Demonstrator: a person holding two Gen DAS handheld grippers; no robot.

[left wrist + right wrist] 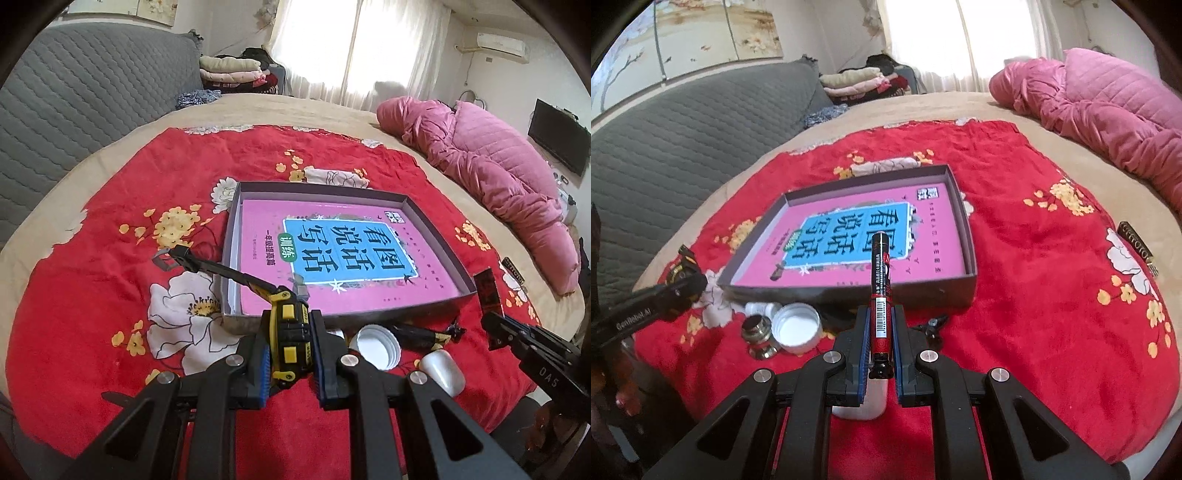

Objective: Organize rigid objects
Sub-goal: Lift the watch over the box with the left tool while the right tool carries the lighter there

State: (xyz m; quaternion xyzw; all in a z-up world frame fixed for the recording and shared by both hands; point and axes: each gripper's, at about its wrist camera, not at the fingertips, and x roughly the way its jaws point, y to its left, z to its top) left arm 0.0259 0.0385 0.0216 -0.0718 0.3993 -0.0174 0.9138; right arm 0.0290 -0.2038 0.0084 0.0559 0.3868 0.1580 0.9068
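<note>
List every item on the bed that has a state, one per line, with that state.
Left gripper: shut on tape measure.
Tape measure: held, its strap sticking out.
Right gripper: shut on marker.
Marker: held, capped, pointing toward the box.
Box: open, lidless, book inside.
Book: closed, lying flat in the box.
White lid: off, lying inside-up on the blanket.
White cup: tipped on its side.
</note>
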